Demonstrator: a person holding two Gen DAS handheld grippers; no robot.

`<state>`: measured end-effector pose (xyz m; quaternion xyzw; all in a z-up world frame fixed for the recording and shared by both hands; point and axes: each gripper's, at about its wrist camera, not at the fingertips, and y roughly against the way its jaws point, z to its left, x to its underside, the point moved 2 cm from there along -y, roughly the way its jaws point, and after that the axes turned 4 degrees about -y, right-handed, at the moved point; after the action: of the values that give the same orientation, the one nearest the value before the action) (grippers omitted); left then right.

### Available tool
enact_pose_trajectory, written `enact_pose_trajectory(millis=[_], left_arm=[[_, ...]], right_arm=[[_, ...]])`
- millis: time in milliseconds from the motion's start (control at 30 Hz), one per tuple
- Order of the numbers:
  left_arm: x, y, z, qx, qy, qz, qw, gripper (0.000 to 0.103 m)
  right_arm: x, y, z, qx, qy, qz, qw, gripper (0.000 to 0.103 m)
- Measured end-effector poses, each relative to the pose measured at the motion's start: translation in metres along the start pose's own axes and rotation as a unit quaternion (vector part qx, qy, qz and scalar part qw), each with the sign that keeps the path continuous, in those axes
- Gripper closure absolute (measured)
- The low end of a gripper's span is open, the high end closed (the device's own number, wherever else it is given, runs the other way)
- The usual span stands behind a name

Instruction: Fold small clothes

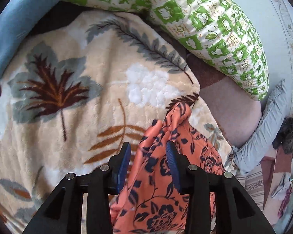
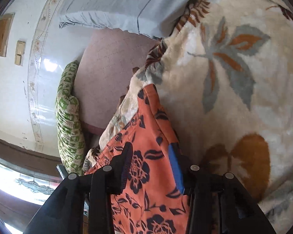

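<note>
On the cream leaf-patterned blanket lies the orange garment with dark flowers, its cloth running up between the fingers of both grippers. The left gripper has its jaws partly open, the blue pads standing either side of the bunched cloth without clearly pressing it. The right gripper is likewise partly open over the same garment, near a green-checked pillow.

The green-checked quilt carries small lettering, seemingly too blurred to read.
</note>
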<state>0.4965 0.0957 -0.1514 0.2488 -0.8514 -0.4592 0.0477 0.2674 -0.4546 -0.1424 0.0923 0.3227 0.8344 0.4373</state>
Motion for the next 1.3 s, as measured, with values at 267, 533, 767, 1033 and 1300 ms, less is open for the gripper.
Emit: enact_pose_trajectory(millis=[267, 533, 767, 1033, 1300], left_arm=[[0.095, 0.028, 0.043, 0.037, -0.019, 0.019, 0.9989, 0.053], [0.103, 0.026, 0.047, 0.067, -0.040, -0.023, 0.9967, 0.046], [0.085, -0.012, 0.010, 0.047, -0.125, 0.020, 0.9908, 0.043], [0.116, -0.003, -0.019, -0.047, -0.214, 0.027, 0.9753, 0.094], [0.128, 0.005, 0.016, -0.030, -0.121, 0.036, 0.9916, 0.093]], right_arm=[[0.050, 0.019, -0.023, 0.029, -0.005, 0.009, 1.000, 0.056], [0.080, 0.021, -0.016, 0.081, 0.032, 0.020, 0.996, 0.056], [0.076, 0.003, -0.005, 0.101, 0.073, 0.014, 0.992, 0.055], [0.081, 0.020, 0.020, 0.049, 0.131, 0.012, 0.990, 0.097], [0.094, 0.033, -0.018, 0.040, 0.082, 0.026, 0.995, 0.097]])
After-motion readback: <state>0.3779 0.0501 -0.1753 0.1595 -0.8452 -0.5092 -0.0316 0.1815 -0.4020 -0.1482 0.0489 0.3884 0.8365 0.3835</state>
